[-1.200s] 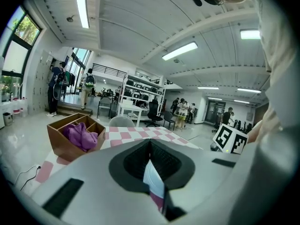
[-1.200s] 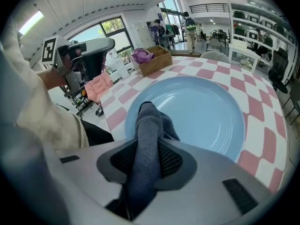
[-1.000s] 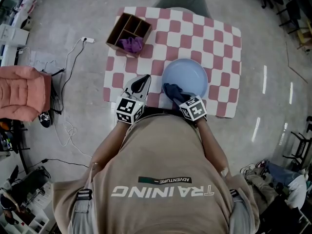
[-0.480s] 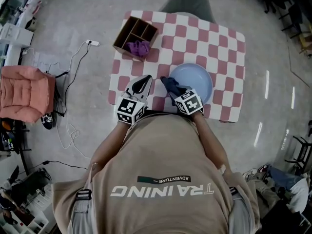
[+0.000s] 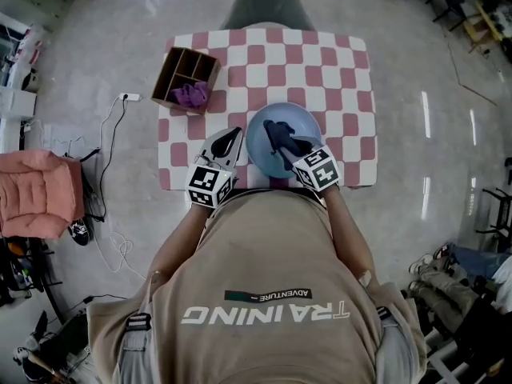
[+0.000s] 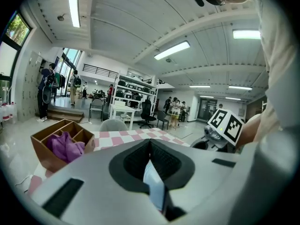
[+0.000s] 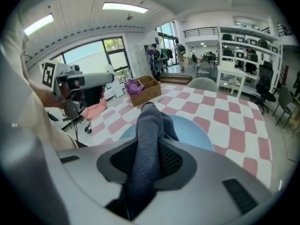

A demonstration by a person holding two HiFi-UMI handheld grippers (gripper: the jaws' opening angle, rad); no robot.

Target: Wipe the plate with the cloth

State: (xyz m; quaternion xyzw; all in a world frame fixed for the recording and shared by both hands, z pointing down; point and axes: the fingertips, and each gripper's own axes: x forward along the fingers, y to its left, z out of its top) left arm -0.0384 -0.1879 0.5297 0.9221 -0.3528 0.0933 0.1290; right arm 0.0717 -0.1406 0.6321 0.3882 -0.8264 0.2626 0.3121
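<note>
Grips a dark grey-blue ribbed cloth [image 7: 147, 135] [image 5: 280, 137] in the right tongs [image 7: 149, 146] [image 5: 296, 150], bunched into a thick roll and jutting over the round, shallow, pale-blue plate [image 7: 199, 130] [image 5: 310, 121]. Holds the left tongs [image 6: 150, 142] [image 5: 232, 137] clenched, smooth grey tips together, just beside the plate's left rim. Finds the plate near the front edge of the pink-and-white checked bench [image 5: 352, 78]. Shows at the far left corner a compartmented wooden box [image 5: 172, 74] with a crumpled purple rag [image 5: 190, 95].

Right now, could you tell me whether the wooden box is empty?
Not empty: the wooden box holds a bunched purple cloth in one compartment.
</note>
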